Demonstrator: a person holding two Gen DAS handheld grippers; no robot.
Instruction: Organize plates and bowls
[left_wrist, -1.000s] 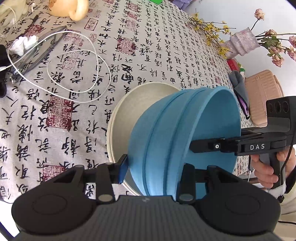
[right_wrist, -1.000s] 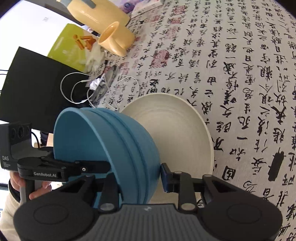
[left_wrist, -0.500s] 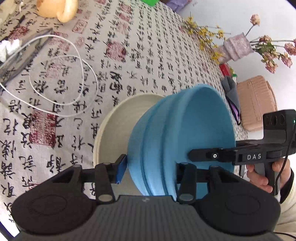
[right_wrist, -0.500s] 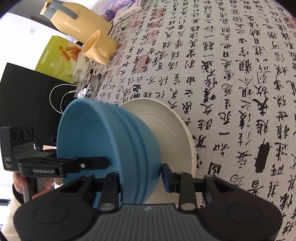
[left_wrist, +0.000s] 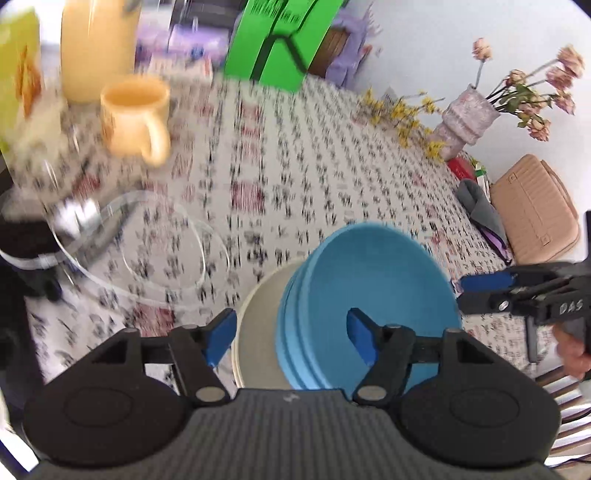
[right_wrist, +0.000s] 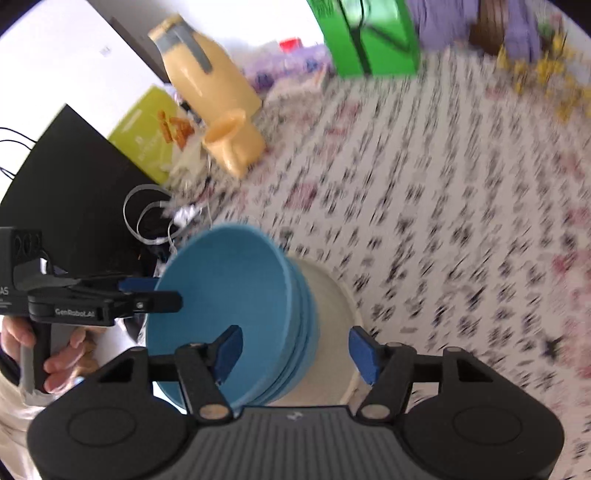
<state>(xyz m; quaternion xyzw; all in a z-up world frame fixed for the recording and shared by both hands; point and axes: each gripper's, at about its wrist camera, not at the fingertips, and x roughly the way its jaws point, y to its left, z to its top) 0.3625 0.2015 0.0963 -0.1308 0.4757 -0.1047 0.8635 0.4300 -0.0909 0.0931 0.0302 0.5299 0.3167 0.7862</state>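
Two spread jaws flanking blue bowls (left_wrist: 369, 295)

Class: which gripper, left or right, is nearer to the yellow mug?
Left. The left gripper, open, sits on the mug's side of the blue bowls; the yellow mug stands beyond it. The right gripper, also open, is across the bowls, farther off.

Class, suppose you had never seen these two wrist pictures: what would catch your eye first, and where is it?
The eye lands first on the stack of blue bowls, nested and sitting on a cream plate near the table's front edge. Either side of it the left gripper and right gripper stand open, gripping nothing. Farther back, a bright green box and a yellow mug stand out on the calligraphy tablecloth.
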